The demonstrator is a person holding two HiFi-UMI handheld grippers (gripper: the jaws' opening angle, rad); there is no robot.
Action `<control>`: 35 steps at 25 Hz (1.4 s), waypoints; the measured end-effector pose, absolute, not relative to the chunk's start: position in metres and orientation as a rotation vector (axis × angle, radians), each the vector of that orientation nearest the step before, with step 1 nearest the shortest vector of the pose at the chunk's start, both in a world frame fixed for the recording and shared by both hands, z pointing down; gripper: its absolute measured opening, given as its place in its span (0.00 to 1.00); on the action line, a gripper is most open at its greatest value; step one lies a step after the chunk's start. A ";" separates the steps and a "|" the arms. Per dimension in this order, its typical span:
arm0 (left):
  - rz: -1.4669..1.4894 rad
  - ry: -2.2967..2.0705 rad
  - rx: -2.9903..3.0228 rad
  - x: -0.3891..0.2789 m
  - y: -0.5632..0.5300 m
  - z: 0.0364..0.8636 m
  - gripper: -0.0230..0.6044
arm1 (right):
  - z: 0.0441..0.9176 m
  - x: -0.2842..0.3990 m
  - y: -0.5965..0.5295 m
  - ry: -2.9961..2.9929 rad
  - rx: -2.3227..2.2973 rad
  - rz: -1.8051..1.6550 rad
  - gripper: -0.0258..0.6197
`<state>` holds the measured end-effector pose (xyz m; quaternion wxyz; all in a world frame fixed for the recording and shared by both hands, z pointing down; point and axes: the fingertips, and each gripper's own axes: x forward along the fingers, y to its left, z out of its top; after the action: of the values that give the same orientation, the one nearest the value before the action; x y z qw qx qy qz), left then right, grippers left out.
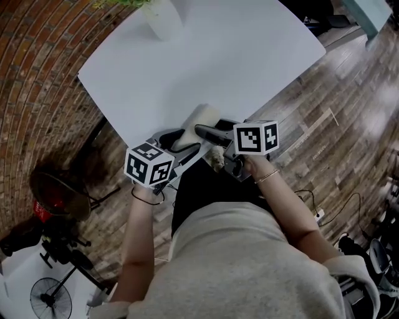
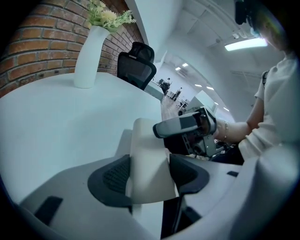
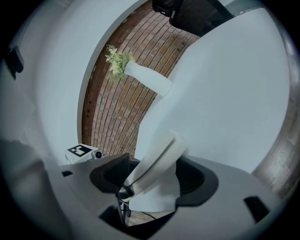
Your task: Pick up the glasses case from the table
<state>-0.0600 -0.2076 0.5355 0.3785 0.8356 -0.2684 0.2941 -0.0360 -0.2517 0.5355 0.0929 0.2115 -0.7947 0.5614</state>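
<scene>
The cream glasses case (image 1: pixel 201 120) hangs over the near edge of the white table (image 1: pixel 218 56), between both grippers. My left gripper (image 1: pixel 181 144) comes in from the left and is shut on it. In the left gripper view the case (image 2: pixel 145 140) fills the gap between both dark pads (image 2: pixel 114 180), with the left gripper (image 2: pixel 149 177) closed round it. My right gripper (image 1: pixel 207 132) reaches in from the right. In the right gripper view the case (image 3: pixel 161 161) lies tilted between the widely spread jaws of the right gripper (image 3: pixel 152 179), which stands open.
A white vase (image 1: pixel 163 15) with flowers stands at the table's far side, against a brick wall (image 1: pixel 37 75). A black office chair (image 2: pixel 136 70) sits beyond the table. On the wooden floor at lower left are a fan (image 1: pixel 50 300) and a stand.
</scene>
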 end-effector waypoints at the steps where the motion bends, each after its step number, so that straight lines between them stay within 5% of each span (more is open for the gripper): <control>1: 0.747 -0.677 2.143 -0.058 -0.207 0.535 0.46 | 0.537 -0.037 -0.253 -2.353 0.628 1.673 0.50; 14: 0.799 -0.691 2.345 -0.050 -0.209 0.515 0.46 | 0.511 -0.033 -0.265 -2.489 0.661 1.769 0.30; 30: 0.784 -1.042 2.407 -0.069 -0.234 0.464 0.46 | 0.455 -0.012 -0.288 -2.705 0.786 1.473 0.25; 35: 0.555 -1.214 2.299 -0.085 -0.248 0.430 0.23 | 0.423 0.001 -0.304 -2.809 0.875 1.412 0.25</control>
<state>-0.0850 -0.2484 0.4299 0.2391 0.8397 -0.4434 0.2027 0.0005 -0.3044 0.4233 -0.0609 0.2677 -0.8591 0.4319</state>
